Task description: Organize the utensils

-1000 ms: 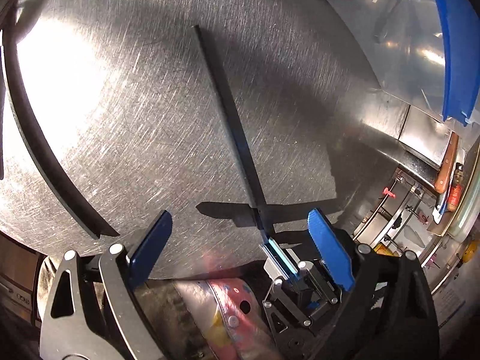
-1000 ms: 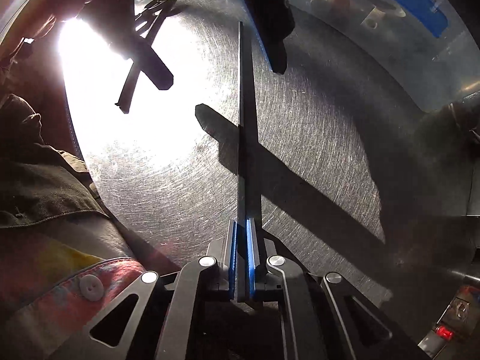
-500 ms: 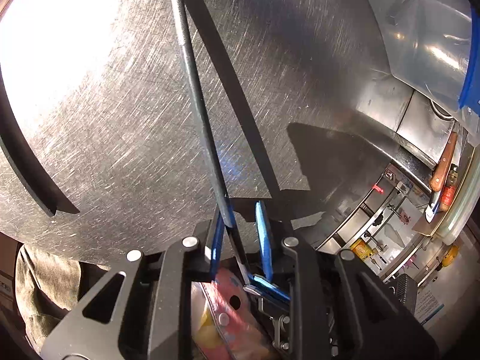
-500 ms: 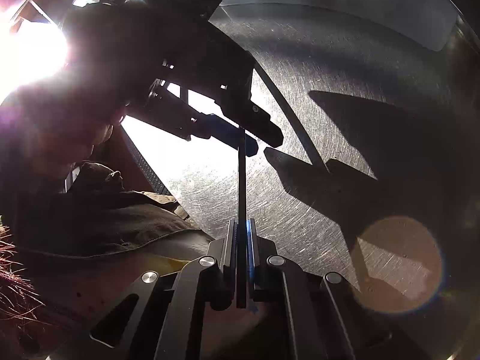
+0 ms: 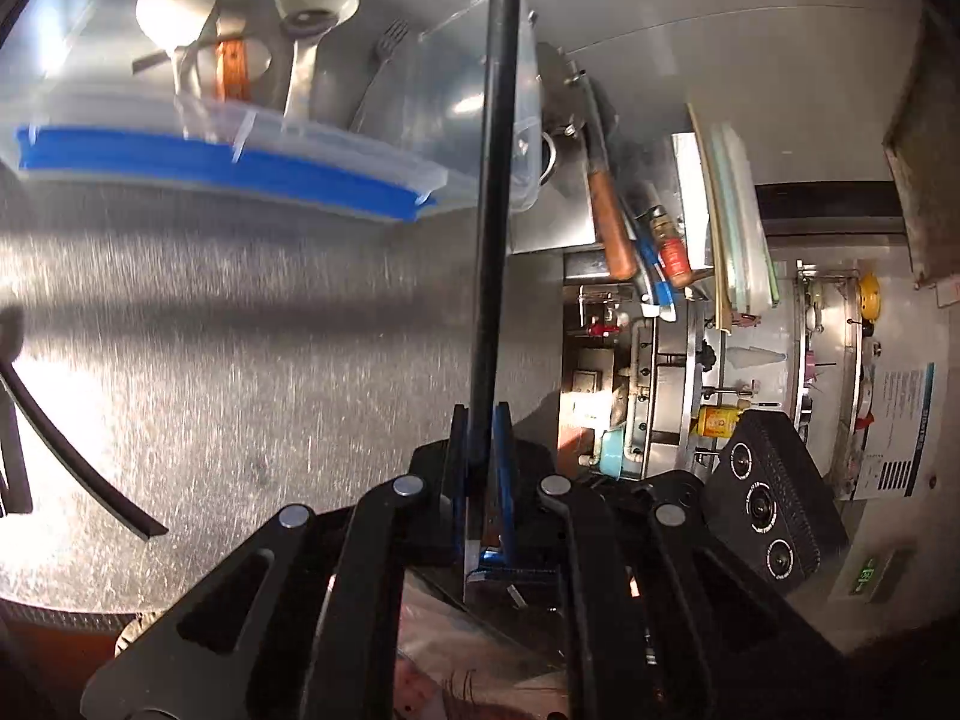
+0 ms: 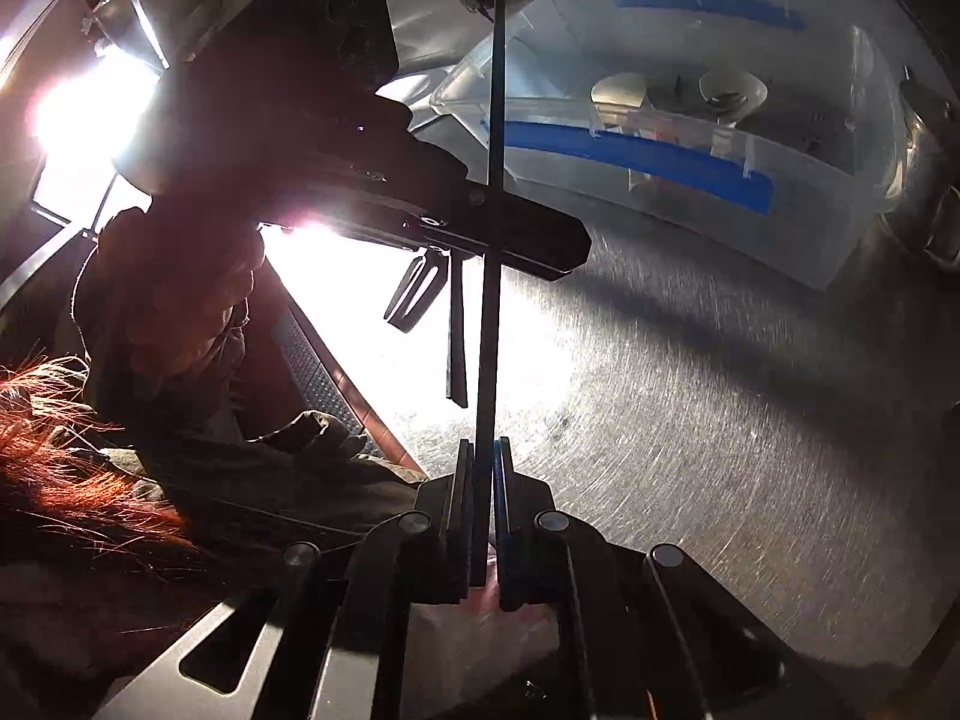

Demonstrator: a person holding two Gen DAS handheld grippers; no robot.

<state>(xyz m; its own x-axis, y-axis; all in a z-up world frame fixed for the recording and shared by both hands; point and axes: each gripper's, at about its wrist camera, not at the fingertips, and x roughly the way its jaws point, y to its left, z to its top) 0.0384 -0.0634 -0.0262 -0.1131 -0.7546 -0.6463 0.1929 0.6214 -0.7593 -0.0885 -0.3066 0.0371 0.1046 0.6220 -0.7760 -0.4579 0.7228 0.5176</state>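
Observation:
A long black chopstick (image 5: pixel 489 180) stands between the blue pads of my left gripper (image 5: pixel 480 414), whose jaws are closing and press on it. My right gripper (image 6: pixel 483 450) is shut on a black chopstick (image 6: pixel 489 330) that rises past the left gripper (image 6: pixel 540 252) and crosses between its fingers. Under the left gripper a second black stick (image 6: pixel 456 348) hangs alongside; what holds it is hidden. Both are lifted above the steel table (image 6: pixel 690 420). Behind stands a clear bin with a blue rim (image 5: pixel 240 171) (image 6: pixel 648 156), holding spoons (image 5: pixel 174 6) and a fork (image 5: pixel 390 36).
A black strip (image 5: pixel 78 450) runs along the table's left edge. Knives and tools (image 5: pixel 612 222) hang at the right, past the table's end. A black three-lens camera block (image 5: pixel 768 510) sits low right. A person's hand (image 6: pixel 180 300) and sleeve fill the left side, with strong glare.
The left jaws went from wide open to closed on the chopstick. Both grippers rose off the table with it, and the bin came into view.

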